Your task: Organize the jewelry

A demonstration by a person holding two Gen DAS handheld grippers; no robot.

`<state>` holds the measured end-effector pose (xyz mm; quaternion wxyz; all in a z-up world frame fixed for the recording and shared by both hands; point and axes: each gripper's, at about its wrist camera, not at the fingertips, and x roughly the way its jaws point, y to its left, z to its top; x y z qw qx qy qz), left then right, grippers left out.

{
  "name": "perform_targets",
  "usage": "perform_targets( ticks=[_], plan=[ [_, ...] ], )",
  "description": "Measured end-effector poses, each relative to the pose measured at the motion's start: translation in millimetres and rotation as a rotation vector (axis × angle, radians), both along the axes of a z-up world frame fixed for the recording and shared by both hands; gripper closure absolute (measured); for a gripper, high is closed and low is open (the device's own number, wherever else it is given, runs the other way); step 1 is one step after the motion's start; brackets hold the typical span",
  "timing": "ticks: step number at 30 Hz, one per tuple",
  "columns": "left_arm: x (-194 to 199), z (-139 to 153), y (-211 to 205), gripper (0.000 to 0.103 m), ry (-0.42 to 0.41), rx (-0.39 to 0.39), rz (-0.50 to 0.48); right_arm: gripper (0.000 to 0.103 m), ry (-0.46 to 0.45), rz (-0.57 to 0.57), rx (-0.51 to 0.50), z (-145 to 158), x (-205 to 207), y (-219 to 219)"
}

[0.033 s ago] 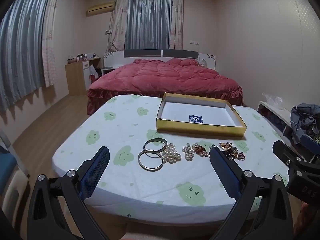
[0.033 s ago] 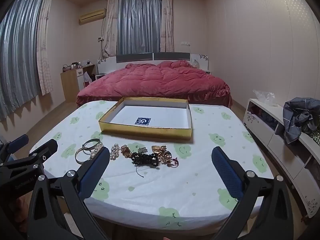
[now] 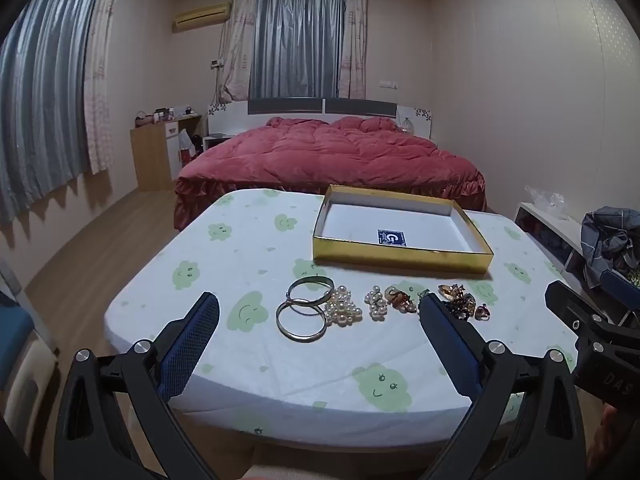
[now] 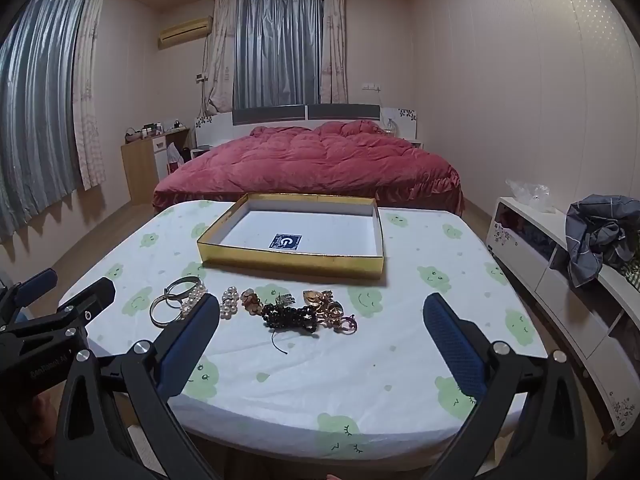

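A row of jewelry lies on the table: two silver bangles (image 3: pixel 306 308) (image 4: pixel 172 300), loose pearls (image 3: pixel 342 306), a pearl cluster (image 4: pixel 229 304), amber pieces (image 3: pixel 400 300), a black bead bracelet (image 4: pixel 290 316) and gold and purple trinkets (image 4: pixel 336 308). Behind it stands an empty shallow gold box (image 3: pixel 400 258) (image 4: pixel 288 266) with a white inside. My left gripper (image 3: pixel 320 320) is open and empty, held above the near table edge before the bangles. My right gripper (image 4: pixel 320 320) is open and empty, before the black beads.
The table (image 3: pixel 240 360) has a white cloth with green cloud faces. A red bed (image 3: pixel 332 152) stands beyond it. A white low cabinet (image 4: pixel 560 272) with a heap of clothes (image 4: pixel 600 236) is at the right. A wooden desk (image 3: pixel 160 152) is at the far left.
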<state>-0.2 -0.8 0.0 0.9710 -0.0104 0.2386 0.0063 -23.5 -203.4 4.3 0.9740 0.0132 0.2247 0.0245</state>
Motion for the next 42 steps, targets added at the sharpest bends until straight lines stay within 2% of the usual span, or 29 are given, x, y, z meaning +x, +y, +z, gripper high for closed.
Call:
perform_targets(
  ticks=[1, 42],
  plan=[
    [-0.1, 0.1, -0.1, 0.005, 0.001, -0.001, 0.001, 0.103, 0.010, 0.001, -0.005, -0.4, 0.8, 0.4],
    [0.9, -5.4, -1.3, 0.005, 0.025, -0.002, -0.019, 0.103, 0.021, -0.004, 0.001, -5.2, 4.3, -0.4]
  ],
)
